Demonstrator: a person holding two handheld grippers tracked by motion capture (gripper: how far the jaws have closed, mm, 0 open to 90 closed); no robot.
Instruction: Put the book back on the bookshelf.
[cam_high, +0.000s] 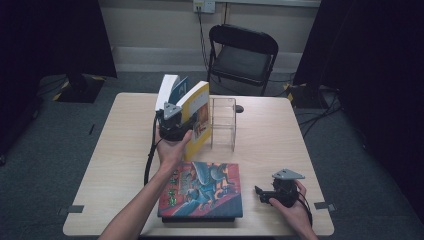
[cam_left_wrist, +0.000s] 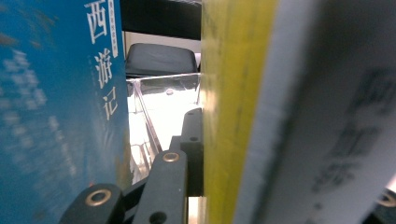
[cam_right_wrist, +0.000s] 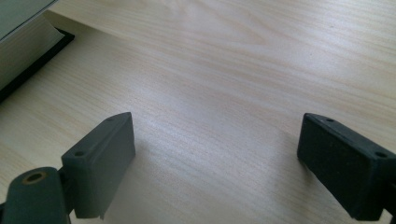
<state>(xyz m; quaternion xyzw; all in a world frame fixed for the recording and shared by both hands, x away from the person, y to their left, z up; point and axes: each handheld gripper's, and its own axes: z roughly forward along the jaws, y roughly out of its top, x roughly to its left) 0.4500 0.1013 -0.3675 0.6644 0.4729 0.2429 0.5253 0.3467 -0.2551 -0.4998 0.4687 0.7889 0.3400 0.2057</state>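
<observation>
My left gripper (cam_high: 176, 131) is closed on the yellow book (cam_high: 196, 117), which I hold upright just left of the clear acrylic stand (cam_high: 223, 122). In the left gripper view one jaw lies flat against the yellow cover (cam_left_wrist: 229, 112), so the jaws are clamped as tight as the book allows. A second, blue-covered book (cam_high: 170, 92) stands right beside it on the side away from the stand; I cannot tell whether it leans on the yellow one or is caught in the same grip.

My right gripper (cam_high: 272, 194) rests low on the table (cam_high: 280, 130), nearer me than the stand and off to its right. Its jaws stand wide apart over bare wood with nothing between them.

My reading is that the work is shelving books in the stand. None is in it yet; its slots look empty. The yellow book is lifted and close, so what remains is to slide it into a slot and let go. The large picture book (cam_high: 202, 190) lies flat, nearer me than the stand, untouched.
</observation>
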